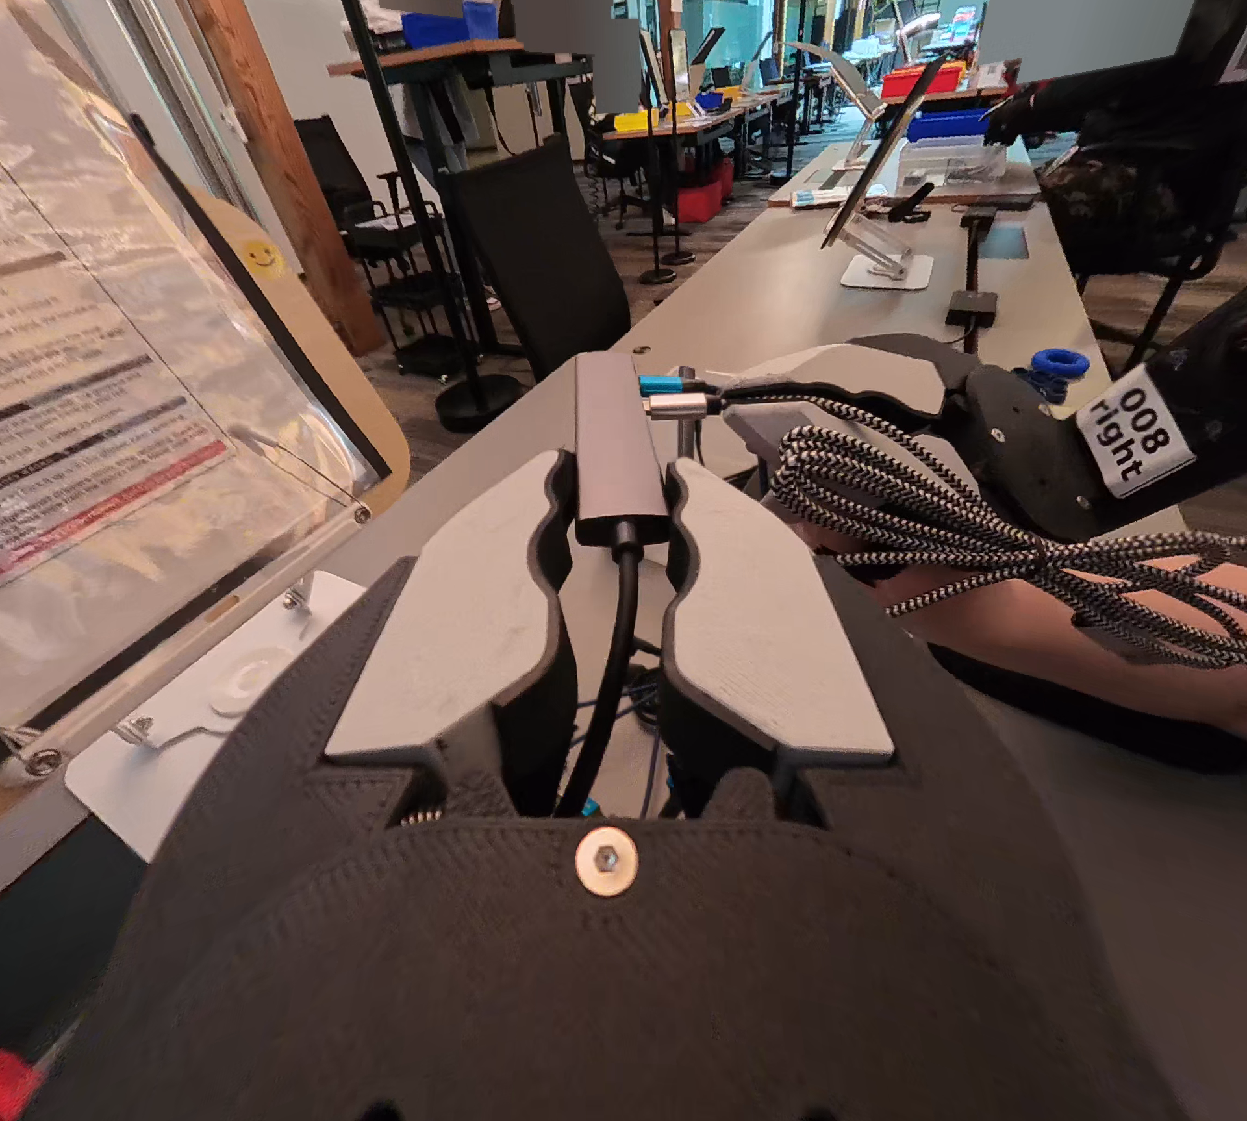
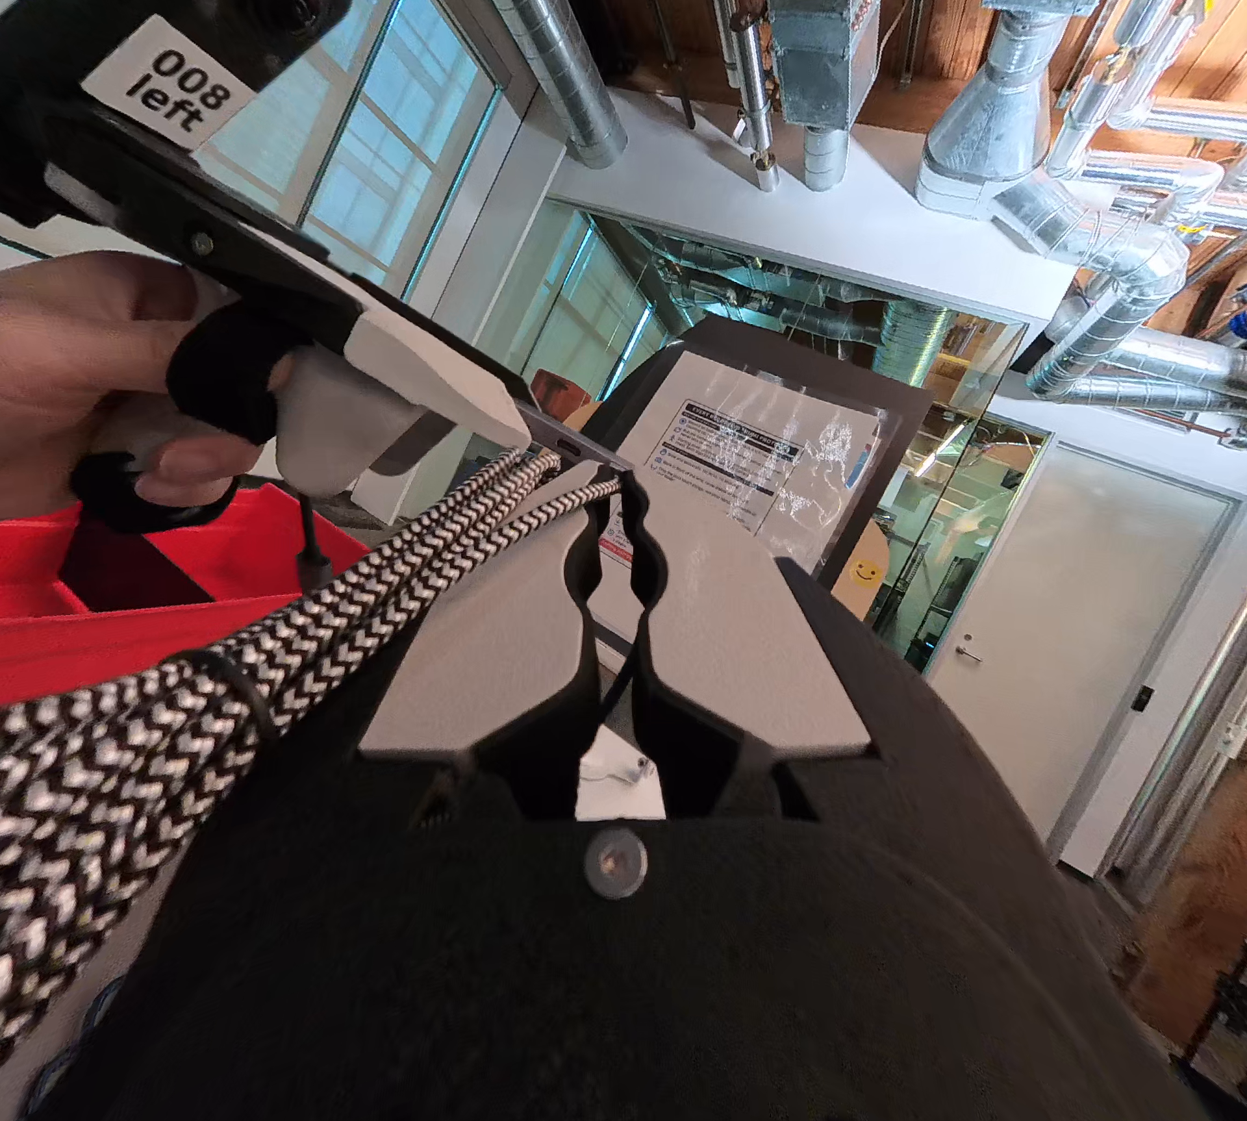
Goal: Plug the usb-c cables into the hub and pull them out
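My left gripper (image 1: 617,468) is shut on a dark grey hub (image 1: 611,427), held lengthwise above the grey table, with the hub's black lead running back between the fingers. A blue plug (image 1: 658,385) sits in the hub's right side. Just below it, a silver usb-c plug (image 1: 678,407) has its tip at the hub's side; I cannot tell how deep it sits. My right gripper (image 1: 722,400) is shut on that plug's braided black-and-white cable (image 1: 945,515). In the right wrist view the right gripper (image 2: 617,481) pinches the cable (image 2: 432,555) next to the hub's edge (image 2: 580,447) and the left gripper (image 2: 519,427).
A clear sign holder with a printed sheet (image 1: 135,380) stands close on the left. The long grey table (image 1: 776,292) runs away ahead, with a tablet on a stand (image 1: 877,211) and a small black box (image 1: 972,306). A black chair (image 1: 540,252) stands beside it. A red bin (image 2: 169,616) is below. Spacing between my two grippers at the tips: around 4 cm.
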Demonstrator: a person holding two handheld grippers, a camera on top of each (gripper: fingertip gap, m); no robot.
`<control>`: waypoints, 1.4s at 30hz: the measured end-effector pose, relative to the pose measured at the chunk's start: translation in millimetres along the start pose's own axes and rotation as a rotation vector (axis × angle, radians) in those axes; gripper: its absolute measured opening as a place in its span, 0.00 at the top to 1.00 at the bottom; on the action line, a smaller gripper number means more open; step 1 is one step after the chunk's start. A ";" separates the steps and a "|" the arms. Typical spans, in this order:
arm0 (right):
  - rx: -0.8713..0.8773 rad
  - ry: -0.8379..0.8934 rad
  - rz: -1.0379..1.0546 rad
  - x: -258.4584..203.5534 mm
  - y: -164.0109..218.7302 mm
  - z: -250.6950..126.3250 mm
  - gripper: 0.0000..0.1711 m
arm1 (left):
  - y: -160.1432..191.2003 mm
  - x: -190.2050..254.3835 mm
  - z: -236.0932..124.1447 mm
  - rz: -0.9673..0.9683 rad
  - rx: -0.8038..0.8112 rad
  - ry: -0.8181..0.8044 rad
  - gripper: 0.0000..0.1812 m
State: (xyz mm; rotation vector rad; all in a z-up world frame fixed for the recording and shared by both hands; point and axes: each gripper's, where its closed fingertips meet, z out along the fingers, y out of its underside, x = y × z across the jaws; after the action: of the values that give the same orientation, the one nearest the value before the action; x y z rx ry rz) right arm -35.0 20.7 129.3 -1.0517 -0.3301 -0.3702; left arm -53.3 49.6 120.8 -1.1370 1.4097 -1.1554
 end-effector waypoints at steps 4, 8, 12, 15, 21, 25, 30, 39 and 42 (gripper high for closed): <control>0.059 0.013 -0.022 0.1 -11.4 -4.3 0.98 | -6.4 6.7 -2.0 -0.025 0.053 0.050 0.87; 0.076 0.023 -0.077 0.5 -18.6 -6.2 0.98 | -11.5 10.5 -2.5 -0.111 0.125 0.109 0.87; 0.074 0.029 -0.107 2.1 -19.5 -6.8 0.98 | -10.3 11.7 0.0 -0.183 0.155 0.152 0.87; 0.075 0.029 -0.125 0.4 -22.3 -6.4 0.98 | -15.0 12.3 -3.2 -0.161 0.196 0.150 0.87; 0.106 0.036 -0.114 4.7 -34.5 -10.0 0.98 | -20.8 22.3 -5.7 -0.029 0.253 0.084 0.86; 0.109 0.026 -0.138 4.6 -39.6 -10.5 0.98 | -24.2 25.9 -8.3 -0.012 0.290 0.063 0.86; 0.104 0.016 -0.164 4.6 -41.4 -10.0 0.98 | -26.3 27.4 -10.1 -0.007 0.311 0.042 0.86; 0.098 0.010 -0.173 1.6 -37.8 -9.4 0.98 | -33.7 29.7 -17.0 0.090 0.327 -0.038 0.86; 0.097 0.012 -0.181 1.6 -38.7 -9.2 0.98 | -34.6 31.1 -17.8 0.142 0.314 -0.064 0.86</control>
State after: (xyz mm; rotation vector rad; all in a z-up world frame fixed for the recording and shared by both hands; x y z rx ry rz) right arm -50.1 -4.8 155.8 -0.9272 -0.4302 -0.5178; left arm -71.5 16.5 153.4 -0.8324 1.1903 -1.1788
